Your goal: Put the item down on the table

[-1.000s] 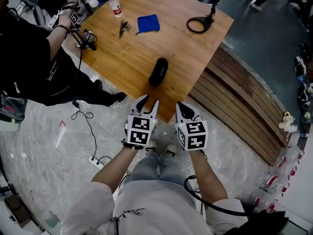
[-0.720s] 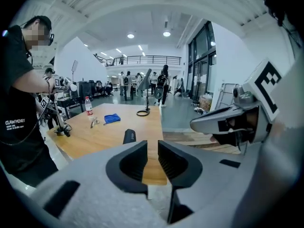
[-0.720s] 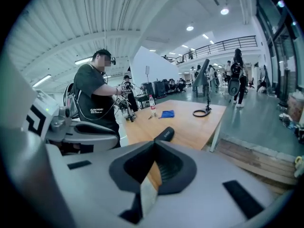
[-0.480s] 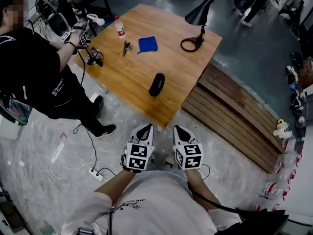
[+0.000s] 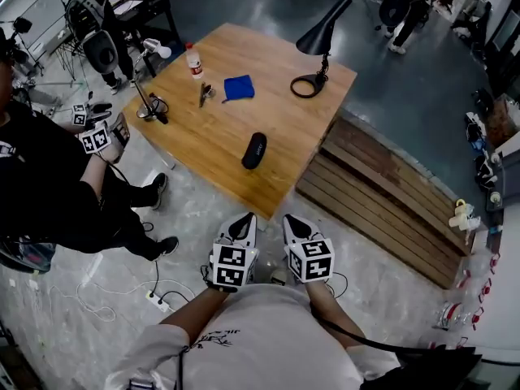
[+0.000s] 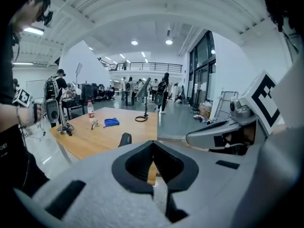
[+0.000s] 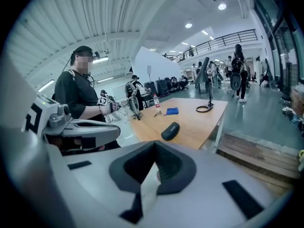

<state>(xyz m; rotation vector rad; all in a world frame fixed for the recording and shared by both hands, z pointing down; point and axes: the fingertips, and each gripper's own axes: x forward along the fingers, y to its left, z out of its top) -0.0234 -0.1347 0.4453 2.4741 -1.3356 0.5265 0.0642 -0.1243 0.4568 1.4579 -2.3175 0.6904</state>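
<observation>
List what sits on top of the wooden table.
A black case, blue cloth, bottle, small metal item, small stand and black desk lamp. Whatever lies beneath the cloth is hidden.

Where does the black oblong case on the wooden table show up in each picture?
Head view: black case, upper middle, on the table.
Left gripper view: black case, left of centre.
Right gripper view: black case, just right of centre.
Shared landmark: the blue cloth, lying beyond it.
</observation>
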